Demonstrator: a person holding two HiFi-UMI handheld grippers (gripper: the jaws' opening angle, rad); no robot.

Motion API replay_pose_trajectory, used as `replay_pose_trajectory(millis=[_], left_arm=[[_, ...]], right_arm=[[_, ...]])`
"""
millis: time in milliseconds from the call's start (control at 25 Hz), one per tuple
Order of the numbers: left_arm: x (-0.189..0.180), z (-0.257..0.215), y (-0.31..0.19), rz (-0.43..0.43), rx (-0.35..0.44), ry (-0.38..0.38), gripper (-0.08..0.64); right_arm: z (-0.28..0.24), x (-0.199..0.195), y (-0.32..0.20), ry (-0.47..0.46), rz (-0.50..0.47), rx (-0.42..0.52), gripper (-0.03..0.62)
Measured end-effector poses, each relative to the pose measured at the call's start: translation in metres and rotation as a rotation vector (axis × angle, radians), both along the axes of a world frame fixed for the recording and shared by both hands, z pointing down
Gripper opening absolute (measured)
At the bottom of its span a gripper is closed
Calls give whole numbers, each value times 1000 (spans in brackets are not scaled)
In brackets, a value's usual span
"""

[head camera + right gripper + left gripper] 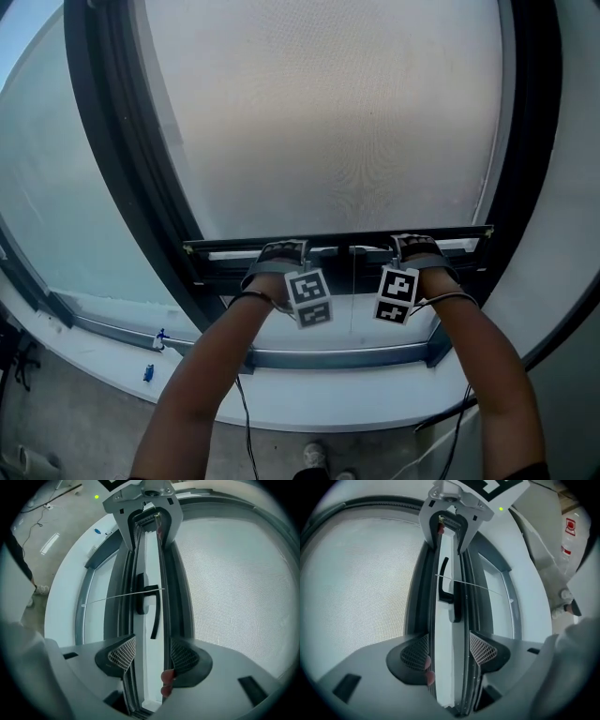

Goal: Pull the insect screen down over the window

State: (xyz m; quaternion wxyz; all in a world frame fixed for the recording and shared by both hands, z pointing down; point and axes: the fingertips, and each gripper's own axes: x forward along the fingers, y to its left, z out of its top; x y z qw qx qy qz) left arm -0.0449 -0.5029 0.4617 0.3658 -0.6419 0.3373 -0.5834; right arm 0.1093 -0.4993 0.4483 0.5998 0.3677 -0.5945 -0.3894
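Insect screen [328, 112] is part way down. Its bottom bar [220, 253] runs left-right, crosswise to both sets of jaws, and is well above the lower window frame [347, 357]. Left gripper [281, 253] sits left of the bar's centre and right gripper [415, 247] right of it, about evenly spaced (neither hand nearer). Each gripper's jaws stand wide, astride the bar, one jaw on the mesh side and one below. The pads look right at the bar's faces, not squeezing, I judge. Next move is straight down, keeping both hands level so the bar doesn't skew.
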Motion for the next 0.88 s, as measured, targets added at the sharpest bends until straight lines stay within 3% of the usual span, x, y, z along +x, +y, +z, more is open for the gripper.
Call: replay_pose_trajectory(millis=[240,520,880], left_arm=[[0,17,0,-5,-5,-1,255],[0,69,11,-5,-152,-22,255],[1,90,10,-13,-114,26,256]], right_arm=[[16,0,0,-12,-1,-4,207],[68,2,8,15,5,-85,207],[91,1,12,-12,21,-85,212]])
